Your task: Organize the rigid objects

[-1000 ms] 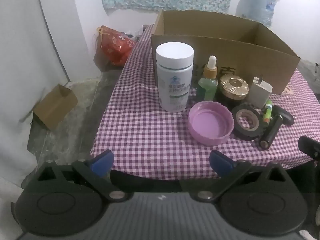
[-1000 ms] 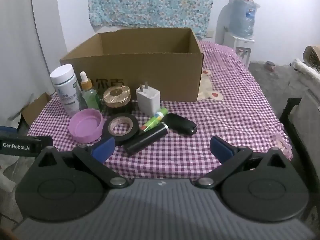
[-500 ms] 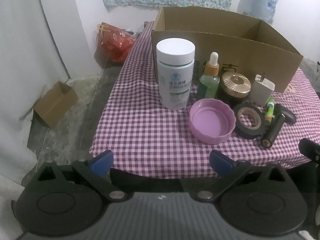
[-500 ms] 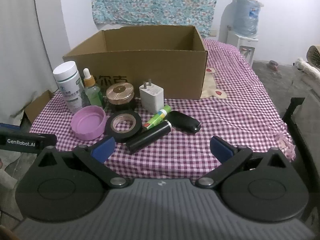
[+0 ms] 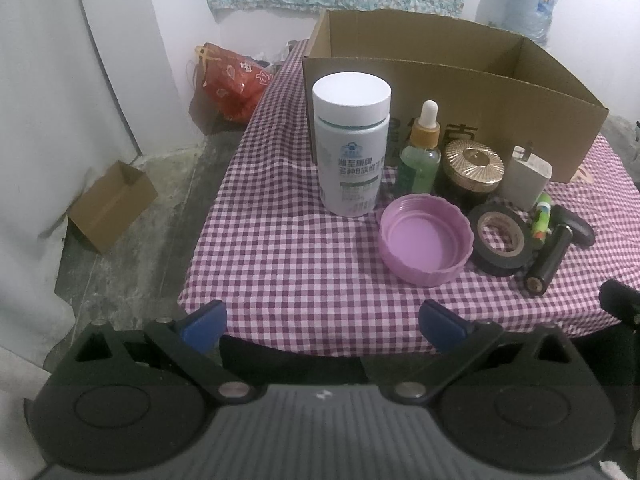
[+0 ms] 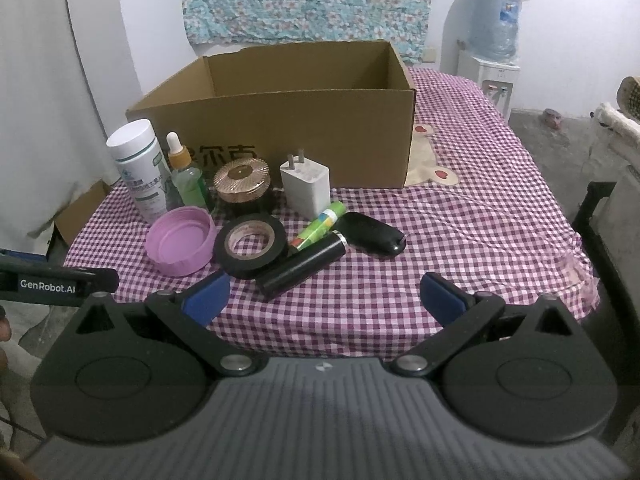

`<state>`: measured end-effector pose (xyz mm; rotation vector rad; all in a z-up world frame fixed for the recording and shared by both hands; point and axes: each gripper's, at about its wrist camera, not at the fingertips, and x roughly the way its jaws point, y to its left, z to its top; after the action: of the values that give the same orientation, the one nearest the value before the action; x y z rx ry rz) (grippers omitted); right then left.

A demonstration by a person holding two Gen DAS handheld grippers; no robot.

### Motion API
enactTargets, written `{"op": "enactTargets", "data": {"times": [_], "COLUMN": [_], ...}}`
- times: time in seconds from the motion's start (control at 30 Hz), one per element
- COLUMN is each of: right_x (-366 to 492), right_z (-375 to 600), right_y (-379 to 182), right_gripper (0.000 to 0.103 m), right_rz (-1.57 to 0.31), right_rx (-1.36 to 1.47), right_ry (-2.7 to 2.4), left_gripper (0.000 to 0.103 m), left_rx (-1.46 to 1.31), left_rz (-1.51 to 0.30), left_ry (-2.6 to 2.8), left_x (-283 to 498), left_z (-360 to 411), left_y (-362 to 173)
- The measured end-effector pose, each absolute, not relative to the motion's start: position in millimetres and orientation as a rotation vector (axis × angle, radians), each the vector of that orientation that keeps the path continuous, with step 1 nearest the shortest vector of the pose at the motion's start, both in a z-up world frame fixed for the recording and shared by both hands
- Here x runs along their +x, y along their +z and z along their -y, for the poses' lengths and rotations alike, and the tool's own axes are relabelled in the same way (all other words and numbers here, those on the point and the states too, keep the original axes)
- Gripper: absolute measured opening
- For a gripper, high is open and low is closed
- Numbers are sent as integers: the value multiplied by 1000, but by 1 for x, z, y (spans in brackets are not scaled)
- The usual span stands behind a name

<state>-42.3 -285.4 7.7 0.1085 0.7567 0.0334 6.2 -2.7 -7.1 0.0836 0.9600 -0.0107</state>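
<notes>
My right tongs point(image 6: 322, 294) hang spread and empty off the bench's point(image 6: 460, 240) near edge; the black cylinder point(image 6: 302, 266) lies just ahead, slanting away to the right. My left tongs point(image 5: 322, 322), equally wide and empty, face the white bottle point(image 5: 352, 148) instead.

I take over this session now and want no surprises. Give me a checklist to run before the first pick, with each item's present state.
1. Left tool open and empty: ok.
2. Right tool open and empty: ok.
3. Cardboard box open at the top: ok.
4. Room inside the box: cannot tell, its floor is hidden.
5. White bottle and dropper bottle upright: ok.
6. Black cylinder free to grasp: not ok, it lies against the tape roll.
</notes>
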Motion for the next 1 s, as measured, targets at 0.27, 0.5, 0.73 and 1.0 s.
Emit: {"op": "enactTargets", "data": {"times": [0.27,0.5,0.73,1.0], "right_x": [-42,-41,-40,-41], "right_z": [287,289,291,292], "right_y": [8,7,6,5], "right_gripper": [102,102,102,102], "right_rz": [-757,-760,-765,-767], "right_rx": [107,111,124,132], "right_ry": [23,16,15,13], "left_gripper": [103,103,103,103], "left_rx": [92,94,95,100], "left_rz": [-965,-966,-966,-972], "left_ry": [-12,-12,-13,-13], "left_x": [8,8,8,10], "left_z": [6,6,6,6], "left_y": [-8,-8,-8,-10]}}
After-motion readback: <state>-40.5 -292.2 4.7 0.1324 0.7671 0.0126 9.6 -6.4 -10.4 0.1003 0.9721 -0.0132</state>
